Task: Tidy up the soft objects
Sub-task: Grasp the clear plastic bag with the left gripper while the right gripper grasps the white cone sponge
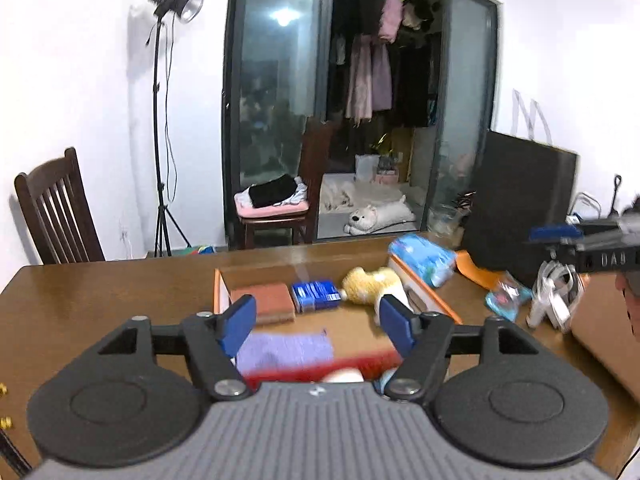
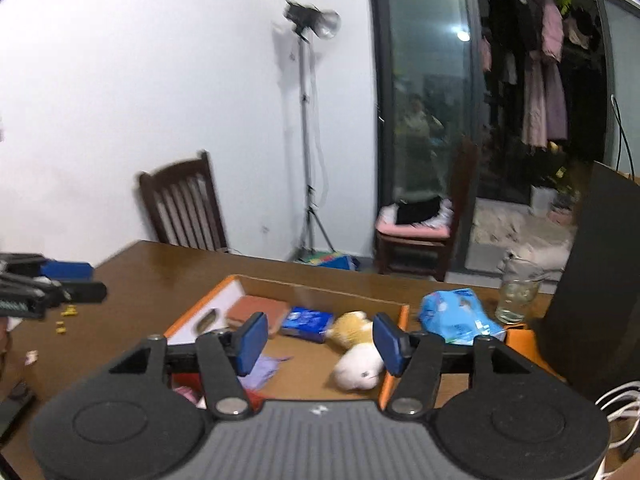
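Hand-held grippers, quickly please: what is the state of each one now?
Left hand-held gripper: open, holding nothing.
Right hand-held gripper: open, holding nothing.

White letters "DAB" — partly legible — on the right tongs (image 1: 560,236).

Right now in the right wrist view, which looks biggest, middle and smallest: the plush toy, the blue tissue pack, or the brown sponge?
1. Plush toy, though it lies nearest the camera, so it may only seem bigger.
2 and 3. Brown sponge and blue tissue pack look about alike; I won't rank them.
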Tool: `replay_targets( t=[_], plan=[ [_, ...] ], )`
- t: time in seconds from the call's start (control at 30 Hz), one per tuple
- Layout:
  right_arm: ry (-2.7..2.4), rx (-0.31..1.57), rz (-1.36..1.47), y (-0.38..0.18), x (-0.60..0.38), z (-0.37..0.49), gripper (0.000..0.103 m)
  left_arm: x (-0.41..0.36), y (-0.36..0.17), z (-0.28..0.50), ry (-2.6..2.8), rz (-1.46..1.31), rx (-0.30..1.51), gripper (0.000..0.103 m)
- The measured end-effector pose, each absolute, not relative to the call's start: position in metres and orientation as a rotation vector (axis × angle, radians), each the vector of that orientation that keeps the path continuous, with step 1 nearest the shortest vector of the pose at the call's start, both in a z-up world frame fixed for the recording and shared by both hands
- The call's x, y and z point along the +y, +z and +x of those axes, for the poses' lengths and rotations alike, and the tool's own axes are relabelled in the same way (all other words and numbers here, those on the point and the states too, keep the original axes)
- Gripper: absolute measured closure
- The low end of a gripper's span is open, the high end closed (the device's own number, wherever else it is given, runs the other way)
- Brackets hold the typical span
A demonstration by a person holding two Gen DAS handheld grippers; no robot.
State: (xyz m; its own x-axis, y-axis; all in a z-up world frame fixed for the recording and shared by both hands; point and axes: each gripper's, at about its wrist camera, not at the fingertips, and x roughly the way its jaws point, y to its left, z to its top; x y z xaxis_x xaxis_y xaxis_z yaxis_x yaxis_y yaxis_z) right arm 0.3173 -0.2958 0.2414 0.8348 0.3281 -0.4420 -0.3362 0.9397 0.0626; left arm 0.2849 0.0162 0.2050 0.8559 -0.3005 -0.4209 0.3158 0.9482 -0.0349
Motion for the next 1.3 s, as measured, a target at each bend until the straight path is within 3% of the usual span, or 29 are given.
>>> replay_targets(
  t=[0.3, 0.5, 0.93, 1.1, 1.3],
  plan=[
    [0.424, 0.371, -0.062, 0.151, -0.277, 0.199, 0.034, 0.022, 0.111, 0.161, -0.298, -0.057, 0.362, 0.018],
    [0.435, 0.450, 0.032, 0.090, -0.269, 0.154, 0.029, 0.041, 0.084, 0.147, -0.274, -0.126, 0.429, 0.018],
    [0.335, 0.521, 0.108, 0.063, -0.281, 0.216, 0.032, -0.009, 0.062, 0.225, -0.363, -0.087, 0.520, 0.021],
    [0.302, 0.540, 0.143, 0.058, -0.295, 0.259, 0.036, -0.030, 0.059, 0.264, -0.385, -0.102, 0.550, 0.032],
    [0.297, 0.582, 0.139, 0.053, -0.302, 0.326, 0.048, -0.067, 0.054, 0.291, -0.365, 0.017, 0.521, 0.035]
  ],
)
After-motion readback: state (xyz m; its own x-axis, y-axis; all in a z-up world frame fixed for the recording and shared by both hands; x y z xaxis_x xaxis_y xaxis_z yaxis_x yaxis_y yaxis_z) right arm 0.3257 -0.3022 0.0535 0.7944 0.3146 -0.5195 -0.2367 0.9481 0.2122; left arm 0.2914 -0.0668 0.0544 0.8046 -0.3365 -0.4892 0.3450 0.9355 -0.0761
